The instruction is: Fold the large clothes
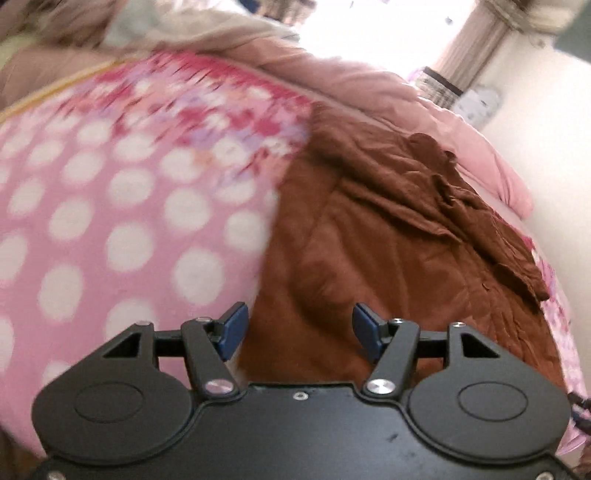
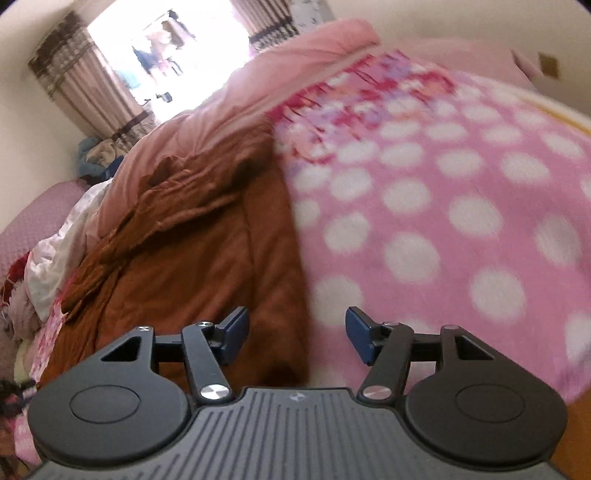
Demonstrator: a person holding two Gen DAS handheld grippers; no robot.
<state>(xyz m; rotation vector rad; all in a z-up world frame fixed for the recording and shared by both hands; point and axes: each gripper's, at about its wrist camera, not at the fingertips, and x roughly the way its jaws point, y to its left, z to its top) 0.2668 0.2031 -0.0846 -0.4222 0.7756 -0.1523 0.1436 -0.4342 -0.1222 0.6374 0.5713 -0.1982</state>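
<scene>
- Left wrist view: the left claw (image 1: 299, 330) fills the near edge, its two blue-padded fingers (image 1: 234, 326) standing well apart with nothing between them.
- Just beyond it lies a brown garment (image 1: 388, 236), rumpled and creased, spread on a bed. It runs from the near middle towards the far right.
- To the left of the garment, a pink blanket (image 1: 122, 206) with white dots covers the bed; its far part shows a blurred flower print.
- A plain pink quilt (image 1: 369, 85) is bunched along the far side, with a bright window (image 1: 380, 29) and a curtain (image 1: 476, 48) behind it.
- Right wrist view: the right claw (image 2: 297, 332) sits at the near edge, fingers (image 2: 360, 334) spread wide and holding nothing.
- The brown garment (image 2: 192, 240) lies on the left half, its near edge just in front of the left finger.
- The dotted pink blanket (image 2: 443, 206) fills the right half, touching the garment along its edge.
- Far left, loose white cloth (image 2: 59, 254) is heaped beside the bed, below the window (image 2: 162, 44).
</scene>
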